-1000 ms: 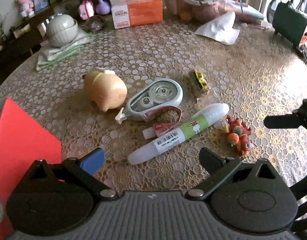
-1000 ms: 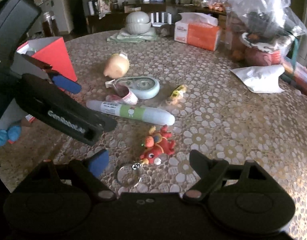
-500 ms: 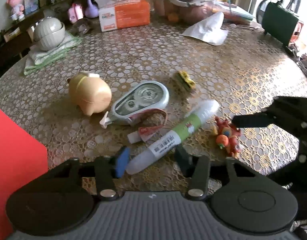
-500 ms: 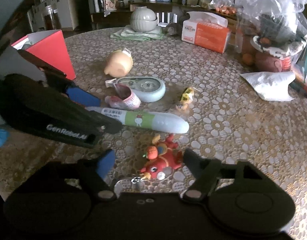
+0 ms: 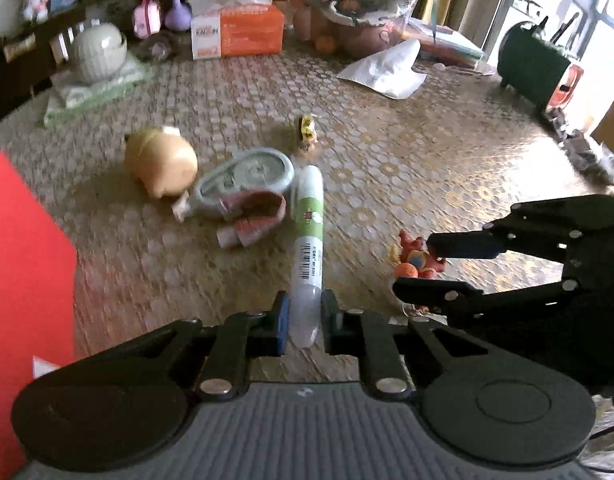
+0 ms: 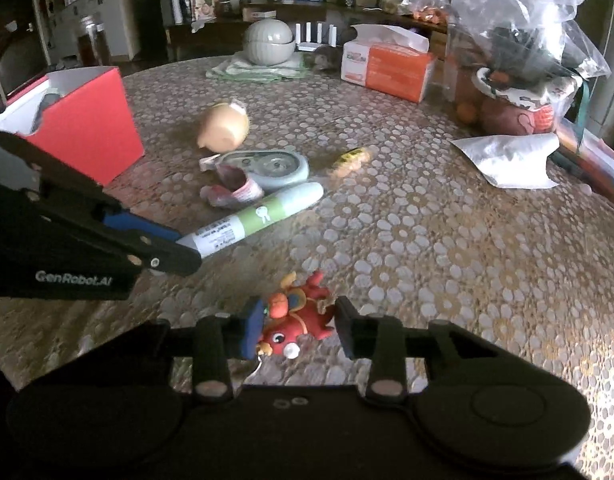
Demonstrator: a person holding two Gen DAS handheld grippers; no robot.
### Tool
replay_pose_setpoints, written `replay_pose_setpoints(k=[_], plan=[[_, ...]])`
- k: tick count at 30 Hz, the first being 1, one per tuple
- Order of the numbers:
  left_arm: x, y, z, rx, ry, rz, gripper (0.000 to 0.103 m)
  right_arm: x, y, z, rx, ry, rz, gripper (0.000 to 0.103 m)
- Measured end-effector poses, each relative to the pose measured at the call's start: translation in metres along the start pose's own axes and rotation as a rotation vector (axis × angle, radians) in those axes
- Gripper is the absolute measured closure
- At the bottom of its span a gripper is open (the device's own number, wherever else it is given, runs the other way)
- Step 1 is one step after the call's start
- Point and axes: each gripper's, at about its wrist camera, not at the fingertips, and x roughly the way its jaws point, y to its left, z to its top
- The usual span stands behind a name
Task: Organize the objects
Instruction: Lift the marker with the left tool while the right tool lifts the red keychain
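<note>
The left gripper (image 5: 304, 317) is clamping the near end of the white-and-green tube (image 5: 308, 236), whose long axis is pointing away across the desk (image 5: 387, 140). The right gripper (image 6: 297, 330) is closing around the red dragon charm (image 6: 297, 318); only the right view is showing the red box's (image 6: 87, 132) open top.

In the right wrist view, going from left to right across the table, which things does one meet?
Red box → white and green pen → red dragon keychain → yellow toy → orange tissue box → white paper.
</note>
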Motion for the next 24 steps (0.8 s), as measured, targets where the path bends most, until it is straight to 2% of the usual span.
replay_pose_setpoints(k=[4, 8, 10, 13, 14, 15, 22, 24], plan=[[0.000, -0.006, -0.014, 0.013, 0.020, 0.004, 0.088, -0.006, 0.007, -0.007, -0.030, 0.014, -0.002, 0.065], [0.004, -0.006, -0.014, 0.008, 0.037, -0.008, 0.088, -0.007, 0.006, -0.013, -0.022, 0.024, -0.005, 0.065], [0.005, -0.008, -0.011, 0.025, 0.049, -0.015, 0.083, -0.008, 0.004, -0.014, -0.016, 0.026, -0.006, 0.065], [0.008, -0.013, -0.006, 0.052, 0.043, -0.012, 0.065, -0.010, 0.000, -0.016, -0.014, 0.025, -0.004, 0.065], [0.010, -0.014, -0.004, 0.056, 0.041, -0.009, 0.047, -0.010, -0.001, -0.017, -0.011, 0.023, -0.003, 0.065], [0.013, -0.014, 0.000, 0.055, 0.036, -0.006, 0.040, -0.010, -0.003, -0.018, -0.007, 0.023, -0.002, 0.065], [0.030, -0.018, 0.018, 0.048, 0.033, 0.033, 0.041, -0.013, -0.010, -0.025, 0.007, 0.023, -0.001, 0.065], [0.033, -0.020, 0.019, 0.050, 0.036, 0.060, 0.046, -0.013, -0.011, -0.025, 0.009, 0.023, -0.002, 0.065]])
